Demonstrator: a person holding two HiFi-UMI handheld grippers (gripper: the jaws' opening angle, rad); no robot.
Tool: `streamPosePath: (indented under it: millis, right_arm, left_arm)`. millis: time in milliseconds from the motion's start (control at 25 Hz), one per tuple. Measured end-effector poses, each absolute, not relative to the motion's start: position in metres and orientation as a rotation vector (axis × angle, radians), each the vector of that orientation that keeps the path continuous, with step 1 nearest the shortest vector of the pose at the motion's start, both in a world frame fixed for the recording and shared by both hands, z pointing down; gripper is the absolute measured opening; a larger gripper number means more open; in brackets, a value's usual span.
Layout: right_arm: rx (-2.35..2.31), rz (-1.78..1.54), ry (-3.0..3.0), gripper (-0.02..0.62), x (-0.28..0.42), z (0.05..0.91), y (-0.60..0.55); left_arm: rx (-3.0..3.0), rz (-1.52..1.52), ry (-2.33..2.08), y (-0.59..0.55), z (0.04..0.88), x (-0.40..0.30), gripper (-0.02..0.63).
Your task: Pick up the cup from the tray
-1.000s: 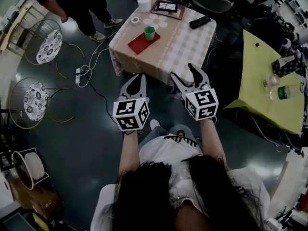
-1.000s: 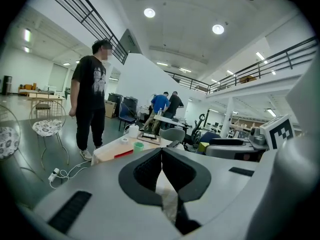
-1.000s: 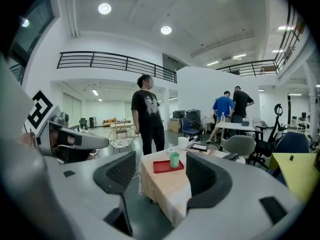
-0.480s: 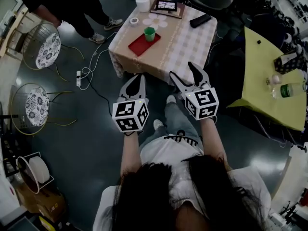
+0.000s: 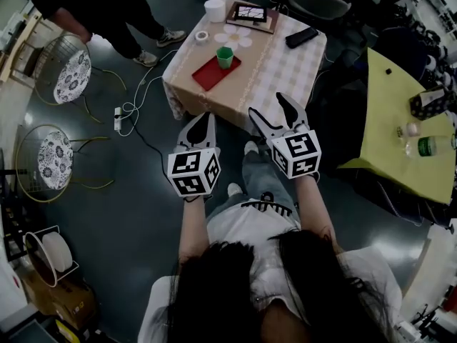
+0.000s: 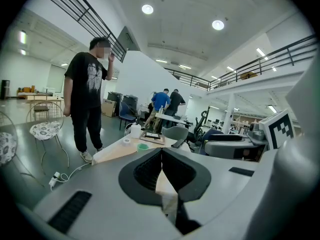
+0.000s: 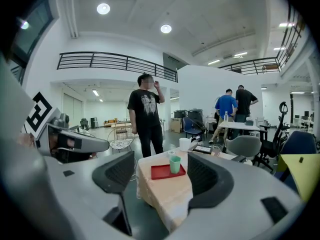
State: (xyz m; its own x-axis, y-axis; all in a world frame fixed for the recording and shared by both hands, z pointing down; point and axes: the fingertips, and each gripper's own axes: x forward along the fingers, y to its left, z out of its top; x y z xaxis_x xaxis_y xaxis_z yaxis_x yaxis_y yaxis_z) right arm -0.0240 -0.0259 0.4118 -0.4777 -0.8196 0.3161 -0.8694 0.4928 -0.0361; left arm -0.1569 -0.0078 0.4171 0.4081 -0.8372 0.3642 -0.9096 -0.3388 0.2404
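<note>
Cup: a green cup (image 5: pixel 225 56) stands upright at the far end of a red tray (image 5: pixel 208 75). In the right gripper view the cup (image 7: pixel 174 164) sits at the tray's (image 7: pixel 159 173) right end.
Tray: it lies flat on a small table (image 5: pixel 275 66) with a checked cloth, near the left side of the top.
Contact: neither gripper touches the cup or the tray; both hang in the air short of the table's near edge.
Right gripper: the right gripper (image 5: pixel 266 104) has its jaws spread wide with nothing in them. Its own view (image 7: pixel 161 159) frames the cup and tray between the two pads, well beyond them.
Left gripper: the left gripper (image 5: pixel 205 118) is clenched. In its own view (image 6: pixel 161 154) the two pads meet at the tips with nothing between them.
Arms: both are held out ahead of the person, side by side, grippers aimed towards the table.
Other things on the table: a white tub (image 5: pixel 214 7) at the far corner, a roll of tape (image 5: pixel 202 35), a flower-shaped mat (image 5: pixel 237 36), a framed picture (image 5: pixel 250 13) and a black remote (image 5: pixel 302 37).
Surroundings: a person in dark clothes (image 5: pixel 107 6) stands left of the table, beside two wire chairs (image 5: pixel 70 66) with patterned seats. A white cable (image 5: pixel 130 104) lies on the dark floor. A yellow-green table (image 5: pixel 389 120) on the right bears a bottle (image 5: pixel 428 146).
</note>
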Motion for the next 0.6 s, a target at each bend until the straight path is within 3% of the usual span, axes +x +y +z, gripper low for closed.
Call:
streamPosePath:
  millis: [600]
  right_arm:
    - [1.369,0.316,-2.471,0.334,-0.025,0.43,-0.098]
  left_arm:
    - [2.182,0.255,-1.52,-0.076,0.438,-0.161,0.009]
